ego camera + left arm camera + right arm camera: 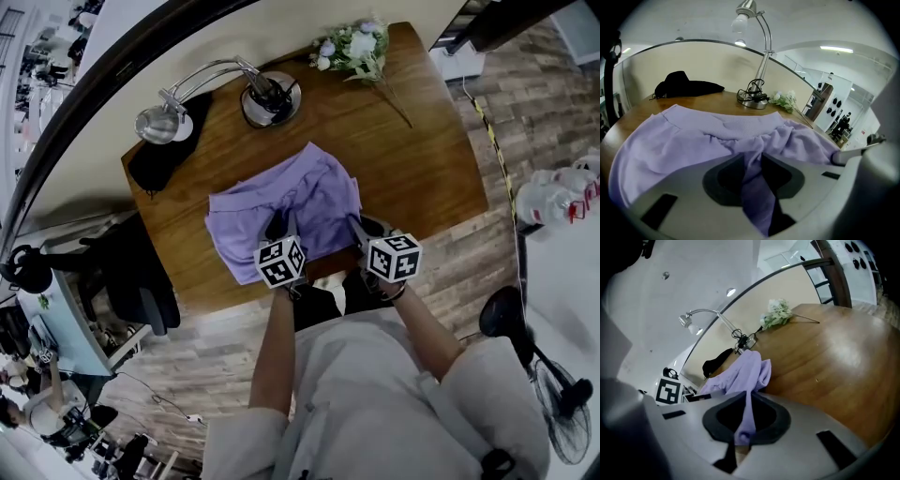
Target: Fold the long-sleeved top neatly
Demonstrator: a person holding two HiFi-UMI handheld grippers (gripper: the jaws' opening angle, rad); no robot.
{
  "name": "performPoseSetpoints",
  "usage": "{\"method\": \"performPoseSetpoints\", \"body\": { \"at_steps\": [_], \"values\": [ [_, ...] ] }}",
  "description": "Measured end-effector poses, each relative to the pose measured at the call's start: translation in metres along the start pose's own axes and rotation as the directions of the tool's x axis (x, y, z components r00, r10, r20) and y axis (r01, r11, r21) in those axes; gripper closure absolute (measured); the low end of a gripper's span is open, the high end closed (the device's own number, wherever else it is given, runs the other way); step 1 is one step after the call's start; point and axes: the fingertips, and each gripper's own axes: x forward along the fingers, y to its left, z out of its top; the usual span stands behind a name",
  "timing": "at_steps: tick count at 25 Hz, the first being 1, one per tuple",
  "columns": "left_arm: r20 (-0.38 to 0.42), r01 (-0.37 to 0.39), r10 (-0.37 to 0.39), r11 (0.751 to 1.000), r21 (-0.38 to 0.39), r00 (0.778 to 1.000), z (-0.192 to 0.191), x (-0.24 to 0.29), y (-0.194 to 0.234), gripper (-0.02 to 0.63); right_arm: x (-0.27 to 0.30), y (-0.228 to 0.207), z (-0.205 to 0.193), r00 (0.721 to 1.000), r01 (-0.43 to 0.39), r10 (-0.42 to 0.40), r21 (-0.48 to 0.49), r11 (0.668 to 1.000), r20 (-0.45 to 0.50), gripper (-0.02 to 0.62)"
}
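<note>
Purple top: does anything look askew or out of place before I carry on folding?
The top lies bunched and wrinkled, skewed to the table edge, not flat. Its near edge is pinched in the left gripper and the right gripper. The lamp stands upright; nothing is spilled.

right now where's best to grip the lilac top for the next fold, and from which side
Probably its near edge, coming from the near side: the lilac top lies bunched, that edge loose and closest. The left hand-held gripper and right hand-held gripper both pinch it there.
</note>
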Motion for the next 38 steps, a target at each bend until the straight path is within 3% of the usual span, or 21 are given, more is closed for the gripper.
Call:
{"method": "performPoseSetpoints", "body": {
  "at_steps": [6, 17, 21, 23, 25, 29, 33, 38],
  "values": [
    [-0.004, 0.012, -0.013, 1.000, -0.014, 1.000, 0.001, -0.001, 0.000, 0.486, -0.005, 0.050, 0.017, 0.997, -0.069, 0.075, -0.187, 0.980, 0.024, 0.572],
    [-0.019, 0.075, -0.078, 0.992, -0.105, 0.997, 0.002, -0.002, 0.005, 0.496, 0.000, 0.114, 0.018, 0.994, -0.089, 0.105, -0.439, 0.894, 0.012, 0.572],
    [0.078, 0.086, -0.072, 0.974, -0.210, 0.994, 0.025, -0.023, 0.017, 0.515, -0.001, 0.129, 0.020, 0.994, -0.100, 0.112, -0.511, 0.853, -0.008, 0.572],
    [0.143, 0.097, -0.067, 0.972, -0.212, 0.987, 0.044, -0.043, 0.026, 0.517, -0.001, 0.136, 0.021, 0.993, -0.109, 0.119, -0.539, 0.835, -0.017, 0.572],
    [0.158, 0.078, -0.050, 0.981, -0.176, 0.986, 0.050, -0.061, 0.043, 0.517, -0.001, 0.142, 0.021, 0.993, -0.113, 0.120, -0.563, 0.819, -0.024, 0.572],
    [0.080, 0.062, -0.048, 0.982, -0.176, 0.996, 0.027, -0.071, 0.087, 0.517, 0.003, 0.156, 0.018, 0.992, -0.120, 0.123, -0.589, 0.799, -0.034, 0.572],
    [-0.050, 0.188, -0.199, 0.967, -0.172, 0.979, 0.000, -0.056, 0.096, 0.531, 0.012, 0.178, 0.013, 0.990, -0.136, 0.136, -0.610, 0.780, -0.047, 0.572],
    [-0.002, 0.242, -0.245, 0.959, -0.147, 0.969, 0.025, -0.077, 0.101, 0.536, 0.029, 0.210, 0.002, 0.987, -0.156, 0.140, -0.649, 0.745, -0.076, 0.572]
  ]
}}
